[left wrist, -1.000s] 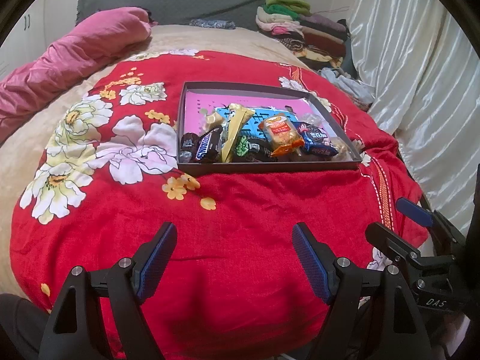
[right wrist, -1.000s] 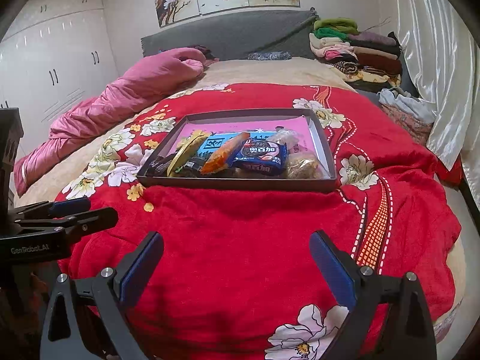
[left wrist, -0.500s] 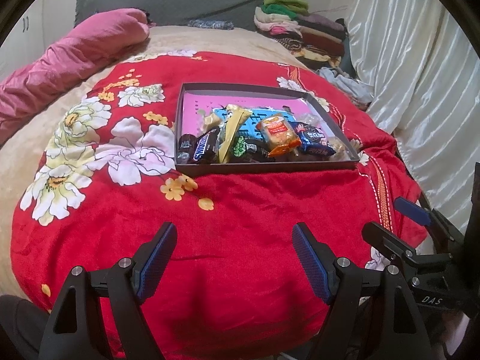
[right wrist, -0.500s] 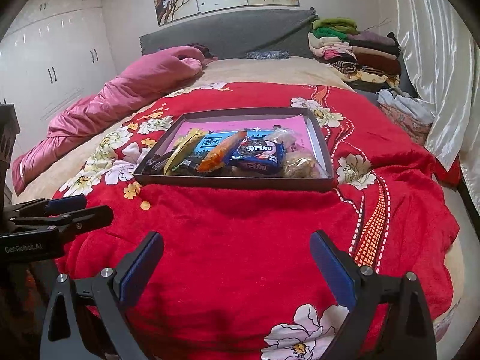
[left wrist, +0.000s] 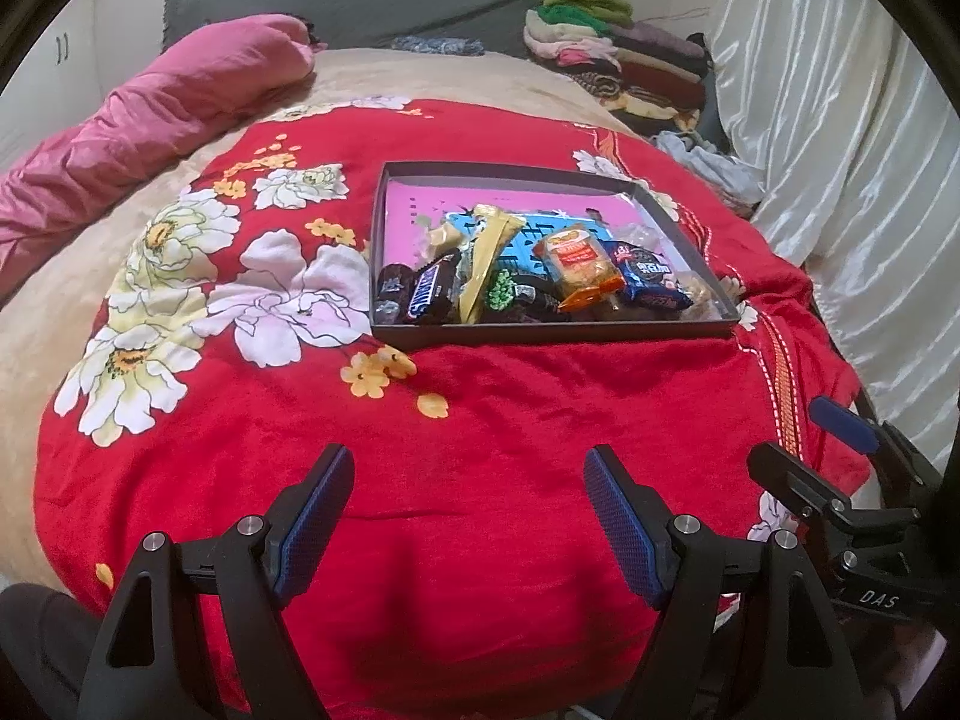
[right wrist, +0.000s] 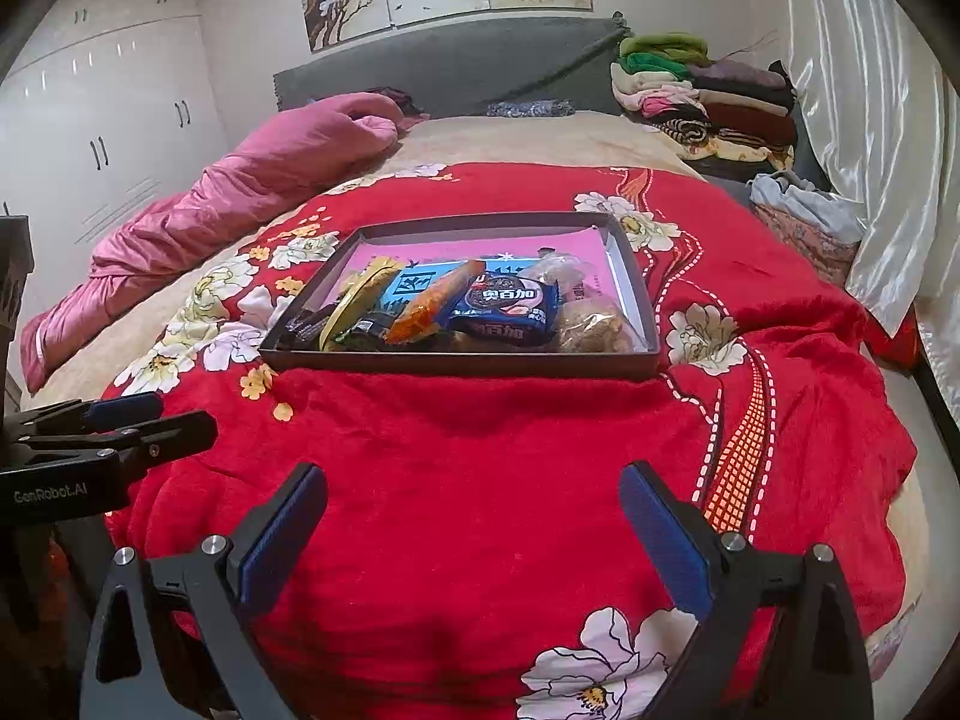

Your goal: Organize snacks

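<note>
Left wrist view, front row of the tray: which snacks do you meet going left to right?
Snickers bar → yellow wrapper → green candy → orange packet → blue cookie pack, all in the tray.

Honestly barely anything is different here. In the left wrist view the tray [left wrist: 552, 333] of snacks [left wrist: 528, 276] sits a touch lower and nearer than a second ago, and in the right wrist view the same. Nothing in it has shifted.
</note>
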